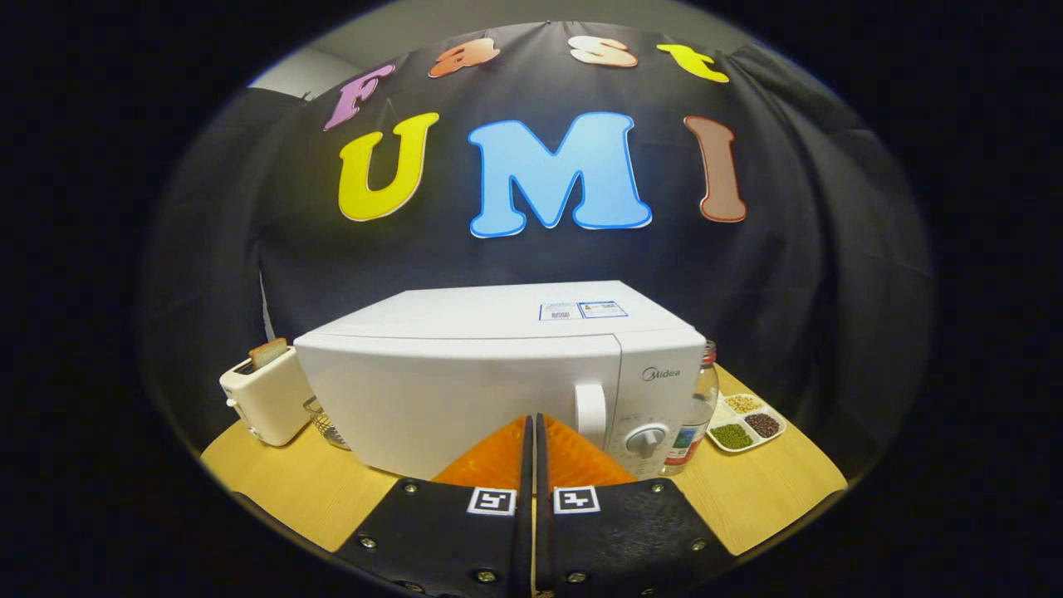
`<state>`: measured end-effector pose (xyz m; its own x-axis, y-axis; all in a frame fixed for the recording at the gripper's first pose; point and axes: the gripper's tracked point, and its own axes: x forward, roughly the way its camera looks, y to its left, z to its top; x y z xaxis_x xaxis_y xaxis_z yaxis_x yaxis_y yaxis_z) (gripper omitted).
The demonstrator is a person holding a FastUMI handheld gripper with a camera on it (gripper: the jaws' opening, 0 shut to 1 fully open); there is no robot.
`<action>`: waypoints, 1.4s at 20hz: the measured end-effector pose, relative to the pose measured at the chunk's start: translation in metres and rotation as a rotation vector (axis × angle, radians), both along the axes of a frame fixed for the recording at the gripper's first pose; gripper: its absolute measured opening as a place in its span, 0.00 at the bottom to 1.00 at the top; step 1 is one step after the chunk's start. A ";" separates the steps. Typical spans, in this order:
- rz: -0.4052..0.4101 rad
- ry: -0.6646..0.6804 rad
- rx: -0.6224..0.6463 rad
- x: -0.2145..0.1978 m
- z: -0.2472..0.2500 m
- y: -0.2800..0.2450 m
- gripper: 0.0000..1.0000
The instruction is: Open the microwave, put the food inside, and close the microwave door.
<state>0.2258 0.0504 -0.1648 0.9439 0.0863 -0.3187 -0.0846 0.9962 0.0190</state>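
in the gripper view, the fingers sit pressed together with barely a slit between them, holding nothing, and their tips point at the lower front of a white box-shaped microwave that stands just ahead of them on a round light wooden tabletop. the microwave door is closed, its plain white panel taking up most of the front. a white vertical door handle sits at the door's right edge, just ahead of the fingertips and slightly to their right. right of the handle is the control panel with a round white knob low down. a small label lies flat on the microwave's top, toward its right rear. to the left of the microwave stands a cream-coloured toaster with a slice of brown toast sticking up out of its slot. between the toaster and the microwave, partly hidden by the microwave's corner, is a small clear glass container whose contents cannot be made out. close beside the microwave's right side stands a clear glass bottle with a label on its lower part. further right lies a white divided tray with separate compartments holding green, dark brown and pale yellow beans or grains. which item is the food for the task cannot be told.
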 end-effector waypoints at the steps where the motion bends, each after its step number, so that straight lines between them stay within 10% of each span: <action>1: -0.003 -0.008 0.000 -0.011 0.008 -0.001 0.03; 16: -0.038 -0.159 -0.023 -0.170 0.078 -0.013 0.02; 20: 0.010 -0.187 -0.006 -0.200 0.082 -0.006 0.39; 23: 0.033 -0.202 -0.028 -0.215 0.084 -0.004 1.00; 28: 0.049 -0.253 -0.066 -0.225 0.100 -0.005 0.97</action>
